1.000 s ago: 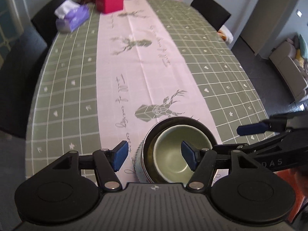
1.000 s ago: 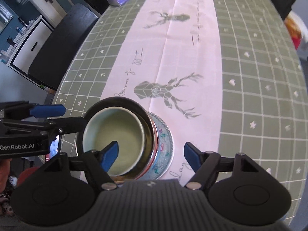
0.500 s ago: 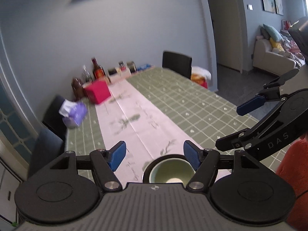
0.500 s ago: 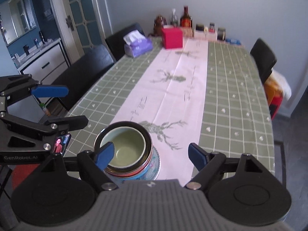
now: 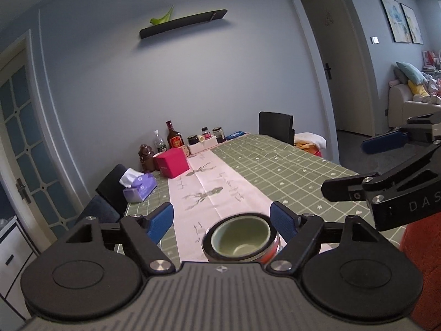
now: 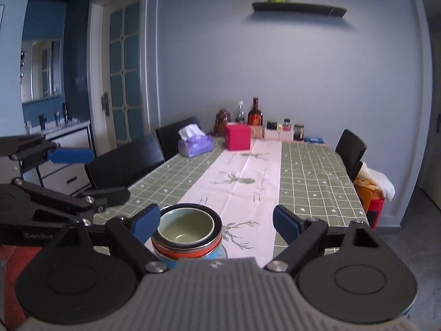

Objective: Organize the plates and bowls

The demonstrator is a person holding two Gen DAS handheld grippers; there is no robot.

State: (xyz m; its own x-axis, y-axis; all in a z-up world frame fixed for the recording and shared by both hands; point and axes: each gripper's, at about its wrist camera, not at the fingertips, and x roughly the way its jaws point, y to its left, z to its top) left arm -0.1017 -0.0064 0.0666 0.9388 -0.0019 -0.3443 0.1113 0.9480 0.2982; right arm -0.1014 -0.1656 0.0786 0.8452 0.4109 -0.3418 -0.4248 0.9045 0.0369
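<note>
Black tongs (image 5: 222, 220), blue pads (image 5: 161, 218), silver screws, ribbed grey housing.

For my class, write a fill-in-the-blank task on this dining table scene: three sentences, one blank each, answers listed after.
1. The green bowl sits nested inside a dark bowl with a ______ outer band.
2. Both the left gripper and the right gripper have their jaws ______, holding nothing.
3. At the far end of the table, the purple tissue box stands beside a ______ box.

Missing words: red; open; pink
</note>
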